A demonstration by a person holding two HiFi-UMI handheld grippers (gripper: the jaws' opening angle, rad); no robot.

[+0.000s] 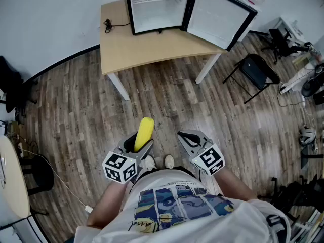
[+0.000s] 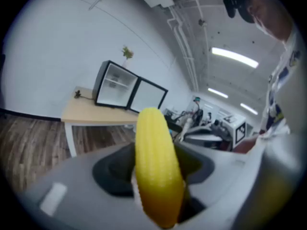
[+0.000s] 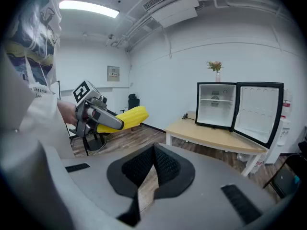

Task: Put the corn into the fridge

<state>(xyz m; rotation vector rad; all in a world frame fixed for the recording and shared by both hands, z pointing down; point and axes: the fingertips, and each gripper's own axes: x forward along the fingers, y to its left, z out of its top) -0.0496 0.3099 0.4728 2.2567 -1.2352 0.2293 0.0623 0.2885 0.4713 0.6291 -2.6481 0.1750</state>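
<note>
Corn (image 1: 145, 128) sits clamped lengthwise in your left gripper (image 1: 137, 147), whose jaws stand wide around the yellow cob and press on it from both sides. In the left gripper view the cob fills the gap between the dark pads, and its rounded end pokes out well past the jaw tips. You hold that hand low in front of your body, with the marker cube (image 1: 120, 167) nearest your waist and the gripper aimed forward and slightly down.

Your right gripper (image 1: 188, 135) hangs just beside it at about the same height and with the same gentle downward tilt. Its jaws are closed, and the right gripper view shows the tips of the textured pads (image 3: 165, 166) meeting with nothing between them. That same view catches your left gripper off to the side, with the corn pointing out of it.

Below both grippers you can see your shoes (image 1: 148, 162) on the wood floor (image 1: 167, 105). The light wooden table (image 1: 136, 49) stands well ahead of you, apart from both grippers. The small fridge (image 1: 157, 6) rests on it with its door (image 1: 217, 16) swung open to the right, so the white shelves inside face you. A black folding chair (image 1: 257, 71) stands on the floor to the right of the table.
</note>
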